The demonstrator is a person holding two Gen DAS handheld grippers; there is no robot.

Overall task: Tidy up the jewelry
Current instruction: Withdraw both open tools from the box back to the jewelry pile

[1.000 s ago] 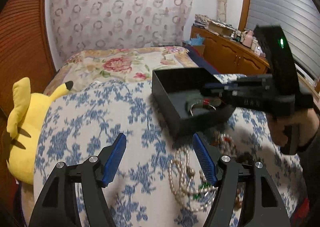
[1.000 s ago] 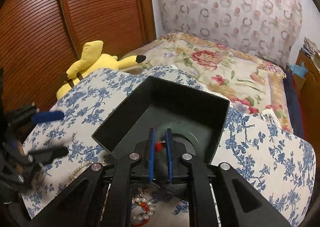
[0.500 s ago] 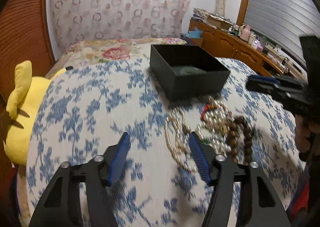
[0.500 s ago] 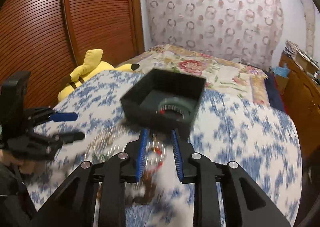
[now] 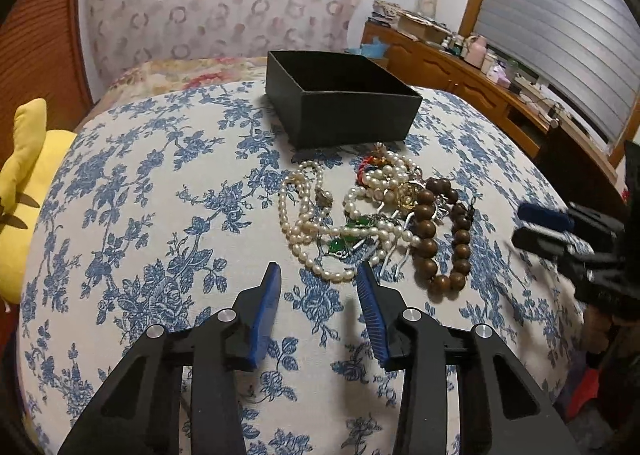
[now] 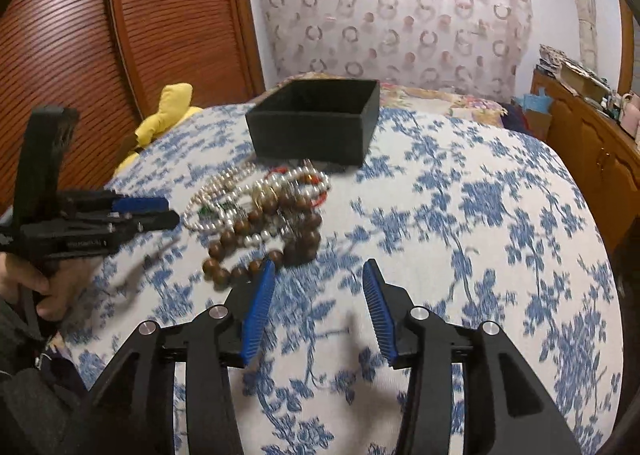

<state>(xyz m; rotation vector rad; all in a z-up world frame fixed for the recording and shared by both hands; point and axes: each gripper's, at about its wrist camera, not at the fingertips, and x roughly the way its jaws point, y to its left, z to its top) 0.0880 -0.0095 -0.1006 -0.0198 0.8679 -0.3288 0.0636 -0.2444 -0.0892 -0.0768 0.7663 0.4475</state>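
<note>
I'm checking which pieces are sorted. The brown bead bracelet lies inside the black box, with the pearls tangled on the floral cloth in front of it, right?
Not quite. The left wrist view shows the brown bead bracelet on the floral cloth beside the pearls, in front of the black box, not inside it.

Left gripper (image 5: 318,275) just closing, empty; right gripper (image 6: 319,271) just opening, empty
</note>
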